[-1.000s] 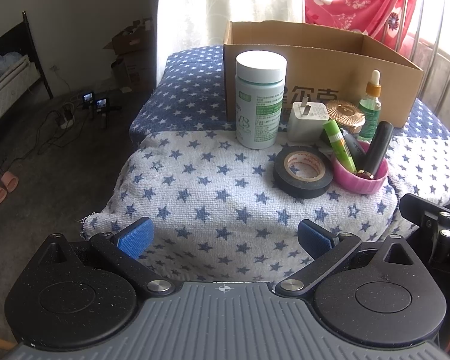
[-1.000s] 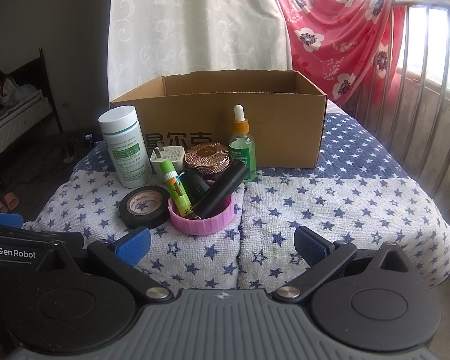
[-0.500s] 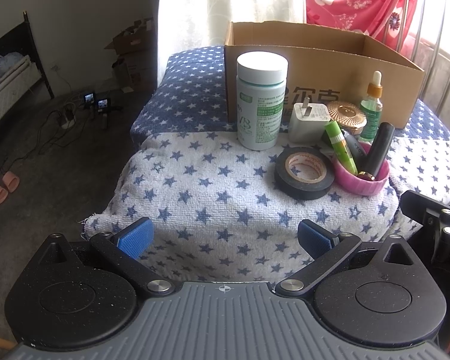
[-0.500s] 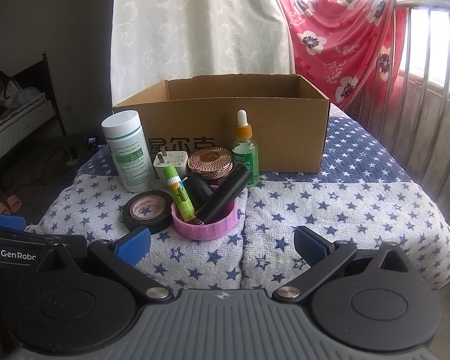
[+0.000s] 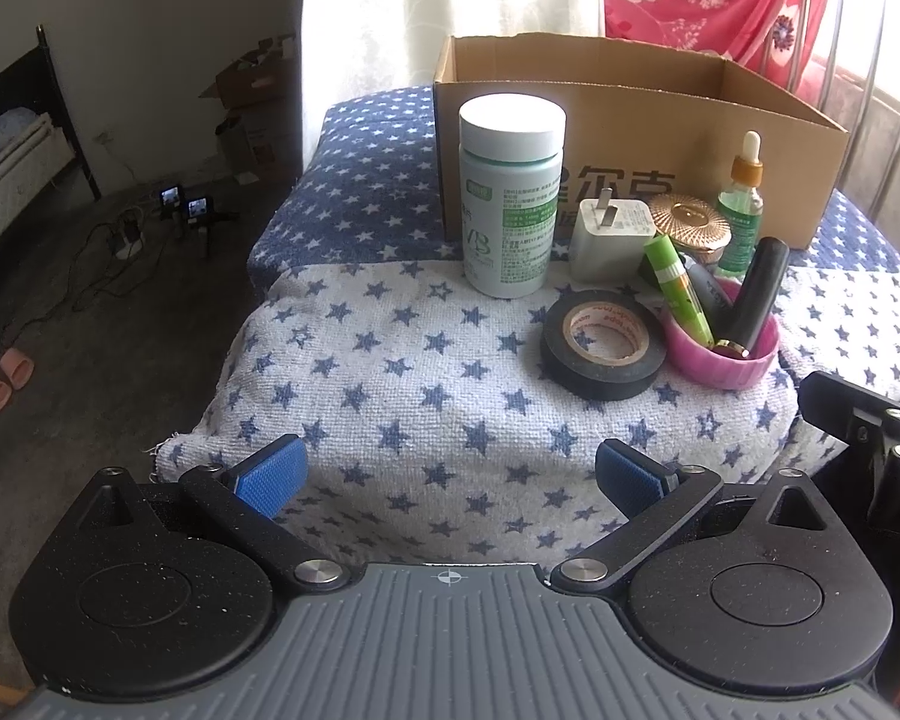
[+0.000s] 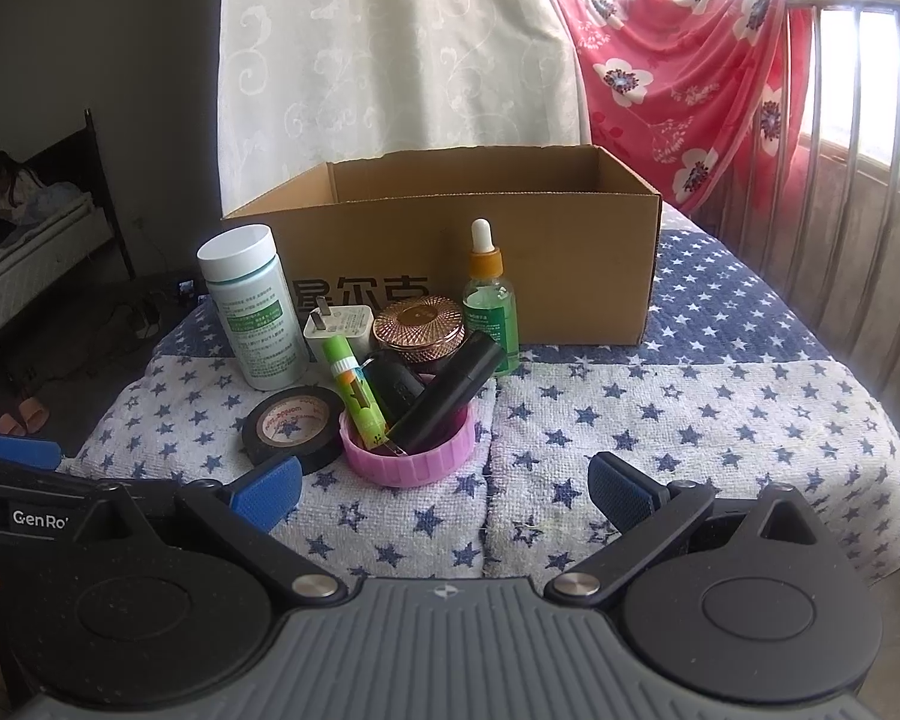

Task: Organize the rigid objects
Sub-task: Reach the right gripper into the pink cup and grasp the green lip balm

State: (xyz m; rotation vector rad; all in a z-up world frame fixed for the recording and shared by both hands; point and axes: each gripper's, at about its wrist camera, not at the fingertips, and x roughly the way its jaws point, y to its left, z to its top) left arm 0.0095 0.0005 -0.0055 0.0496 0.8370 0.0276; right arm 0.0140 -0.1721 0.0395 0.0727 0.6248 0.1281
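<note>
We hold both claws back from the starred cloth, and neither has anything in it. Our left claw (image 5: 447,474) has its blue pads spread wide over bare cloth; our right claw (image 6: 444,489) is just as wide, nothing between its fingers.

The things to sort stand in a tight cluster ahead, in front of the open cardboard box (image 6: 570,252), which lies beyond them with its long side facing us. From the left claw the cluster sits ahead and to the right: the white pill bottle (image 5: 510,198) is nearest its line, upright, with the roll of black tape (image 5: 600,345) lying flat closer in and further right. From the right claw the same cluster lies ahead and to the left. The pink dish (image 6: 408,447) is nearest this claw, close beyond its left finger, and the tape touches the dish's left side.

In the dish lean a green tube (image 6: 357,393) tilting up to the left and a black tube (image 6: 447,399) tilting up to the right. Behind stand a white plug (image 6: 339,327), a copper-lidded jar (image 6: 419,324) and a dropper bottle (image 6: 491,300), upright.

We judge nothing is sorted yet. The right claw looks better placed for the dish, the left for the pill bottle; the leaning tubes may shift if the dish is nudged.
</note>
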